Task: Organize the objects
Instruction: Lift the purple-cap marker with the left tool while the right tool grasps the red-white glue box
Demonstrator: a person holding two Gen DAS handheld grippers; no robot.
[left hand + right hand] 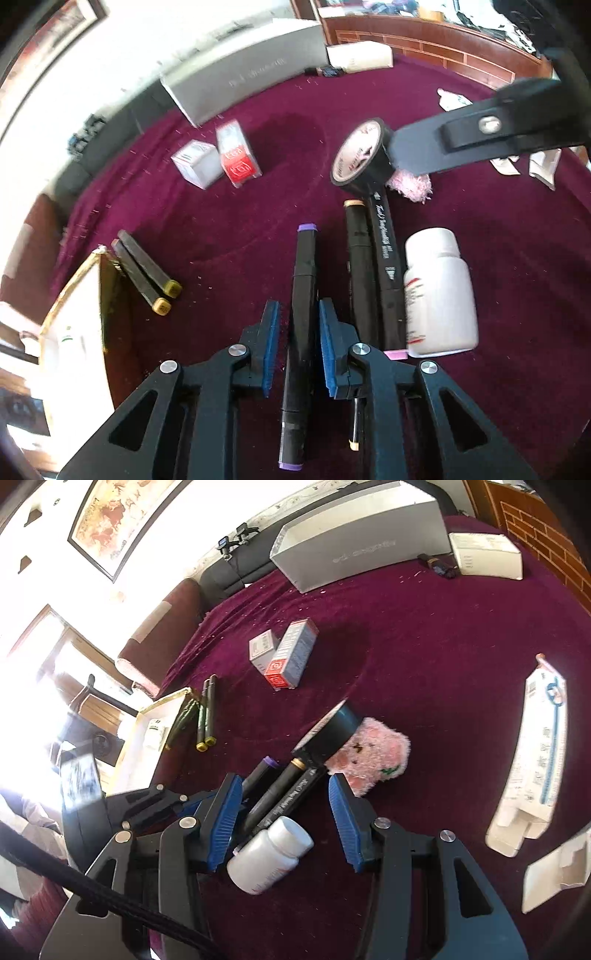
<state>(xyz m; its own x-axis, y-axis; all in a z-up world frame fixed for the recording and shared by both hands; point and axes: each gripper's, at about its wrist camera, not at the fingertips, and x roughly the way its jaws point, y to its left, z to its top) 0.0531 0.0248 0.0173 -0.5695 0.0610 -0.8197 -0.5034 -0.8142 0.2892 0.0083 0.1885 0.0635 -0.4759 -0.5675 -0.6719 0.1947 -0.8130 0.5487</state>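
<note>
**Purple-capped marker between the left jaws, bottle under the right**

Black jaw arms fill the bottom of the left wrist view, and between their blue pads runs a black marker with purple caps (302, 325), lengthwise along the left gripper (295, 321). Its jaws are drawn nearly together around the marker; a thin gap shows on either side of the barrel, so I cannot tell whether the pads truly press on it. Just right of it lie two more black markers (373, 266) side by side, one with a tan cap, one with white lettering, and a white pill bottle (439, 291) lies on its side against them. A roll of black tape (360, 155) stands tilted at the markers' far ends, beside a pink fluffy toy (410, 184).

Over the bottle in the right wrist view hangs the right gripper (284, 801), fingers spread wide with nothing pinched; the bottle and marker ends lie between them on the maroon cloth (424, 664).

Farther left, two olive-capped markers (147, 273) rest next to a gold-edged box (74, 332). Two small cartons (218, 158), one red-fronted, stand mid-table. A long grey box (247, 74) and a white carton (360, 55) sit at the far edge. Flattened white packaging (532, 764) lies at the right.
</note>
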